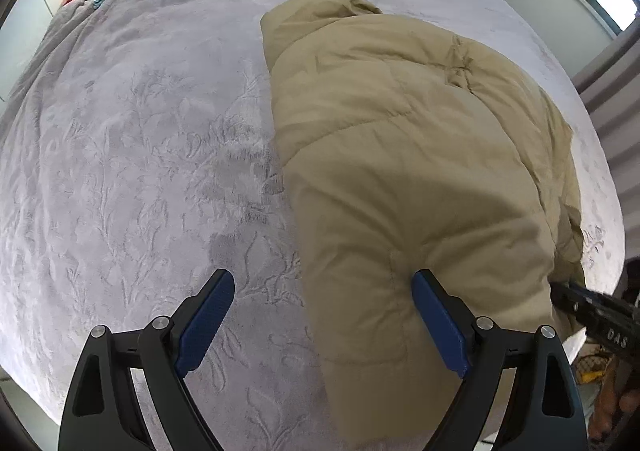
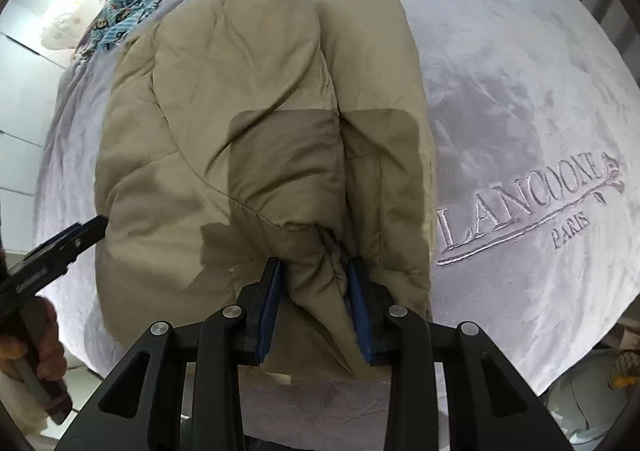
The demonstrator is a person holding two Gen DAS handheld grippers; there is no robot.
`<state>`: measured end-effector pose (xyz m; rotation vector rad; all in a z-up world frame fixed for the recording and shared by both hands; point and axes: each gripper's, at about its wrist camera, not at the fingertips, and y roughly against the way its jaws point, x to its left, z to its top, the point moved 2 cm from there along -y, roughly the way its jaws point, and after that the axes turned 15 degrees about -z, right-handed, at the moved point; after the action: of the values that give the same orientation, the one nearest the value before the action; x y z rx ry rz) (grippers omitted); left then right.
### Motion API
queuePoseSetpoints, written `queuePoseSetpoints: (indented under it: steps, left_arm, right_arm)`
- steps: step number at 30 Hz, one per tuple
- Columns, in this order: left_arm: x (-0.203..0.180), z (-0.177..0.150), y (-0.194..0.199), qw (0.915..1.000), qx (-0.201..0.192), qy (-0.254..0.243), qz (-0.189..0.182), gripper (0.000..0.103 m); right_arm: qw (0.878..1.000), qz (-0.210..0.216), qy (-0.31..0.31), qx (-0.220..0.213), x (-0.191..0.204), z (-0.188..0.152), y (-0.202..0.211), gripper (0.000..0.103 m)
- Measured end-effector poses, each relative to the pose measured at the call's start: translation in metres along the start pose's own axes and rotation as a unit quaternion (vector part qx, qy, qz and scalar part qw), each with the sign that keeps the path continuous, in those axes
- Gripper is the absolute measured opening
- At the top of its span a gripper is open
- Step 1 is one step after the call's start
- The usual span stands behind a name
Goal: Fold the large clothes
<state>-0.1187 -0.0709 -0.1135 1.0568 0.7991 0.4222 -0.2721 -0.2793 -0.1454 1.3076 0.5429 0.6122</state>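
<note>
Our left claw (image 1: 324,305) hangs released over the blanket (image 1: 140,171), its right finger touching the jacket's edge; the tan jacket (image 2: 248,123) lies folded on the bed; our right claw (image 2: 314,291) is clenched on its bunched near hem.

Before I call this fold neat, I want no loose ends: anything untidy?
Mostly tidy. The tan puffer jacket lies folded on the lavender blanket, but its near edge is bunched in the right tongs. The left tongs are open.
</note>
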Motion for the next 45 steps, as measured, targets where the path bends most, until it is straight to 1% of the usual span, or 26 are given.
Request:
queuePoseSetpoints:
  steps: [6, 11, 14, 19, 22, 24, 26, 30, 33, 36, 37, 38, 40, 41, 45]
  left_arm:
    - [0.005, -0.007, 0.015, 0.9996, 0.008, -0.024, -0.008, 0.091]
    - [0.017, -0.012, 0.024, 0.9994, 0.017, -0.026, -0.011, 0.091]
    - [0.021, -0.014, 0.028, 0.9993, 0.018, -0.030, -0.013, 0.091]
    - [0.023, -0.012, 0.030, 0.9993, 0.018, -0.033, -0.008, 0.091]
    - [0.025, -0.008, 0.026, 0.9994, 0.023, -0.027, -0.005, 0.091]
    - [0.023, -0.005, 0.025, 0.9994, 0.025, -0.022, 0.002, 0.091]
    - [0.023, -0.001, 0.022, 0.9994, 0.029, -0.012, 0.011, 0.091]
    - [0.021, 0.008, 0.017, 0.9992, 0.033, 0.017, 0.018, 0.091]
    - [0.022, 0.012, 0.011, 0.9986, 0.030, 0.036, 0.025, 0.091]
    - [0.023, 0.017, 0.008, 0.9985, 0.018, 0.040, 0.033, 0.091]
    - [0.023, 0.018, 0.007, 0.9982, 0.017, 0.045, 0.037, 0.103]
    - [0.024, 0.019, 0.007, 0.9980, 0.015, 0.048, 0.040, 0.103]
    - [0.026, 0.021, 0.007, 0.9980, 0.009, 0.054, 0.032, 0.103]
    - [0.027, 0.023, 0.007, 0.9977, 0.008, 0.060, 0.029, 0.103]
    - [0.031, 0.026, -0.001, 0.9968, 0.013, 0.077, 0.016, 0.103]
  right_arm:
    - [0.999, -0.028, -0.030, -0.016, 0.002, 0.001, 0.014, 0.041]
    - [0.997, -0.037, -0.057, -0.031, 0.009, -0.005, 0.031, 0.047]
    - [0.996, -0.038, -0.069, -0.032, 0.016, -0.005, 0.040, 0.050]
    - [0.995, -0.040, -0.080, -0.049, 0.019, -0.003, 0.056, 0.051]
    - [0.995, -0.034, -0.074, -0.052, 0.018, 0.008, 0.061, 0.052]
    - [0.996, -0.029, -0.065, -0.050, 0.016, 0.015, 0.060, 0.058]
    - [0.998, -0.023, -0.053, -0.040, 0.016, 0.023, 0.055, 0.059]
    - [0.999, -0.015, -0.029, -0.015, 0.009, 0.043, 0.040, 0.060]
    - [1.000, -0.008, -0.021, -0.003, 0.002, 0.056, 0.032, 0.066]
    - [1.000, -0.003, -0.016, 0.001, -0.004, 0.065, 0.026, 0.071]
    - [1.000, -0.002, -0.015, 0.003, -0.006, 0.068, 0.024, 0.071]
    - [1.000, 0.002, -0.013, 0.005, -0.009, 0.071, 0.022, 0.071]
    - [1.000, 0.008, -0.013, 0.003, -0.013, 0.074, 0.020, 0.074]
    - [1.000, 0.009, -0.013, 0.004, -0.015, 0.077, 0.018, 0.079]
    - [1.000, 0.024, -0.011, 0.010, -0.021, 0.085, 0.011, 0.079]
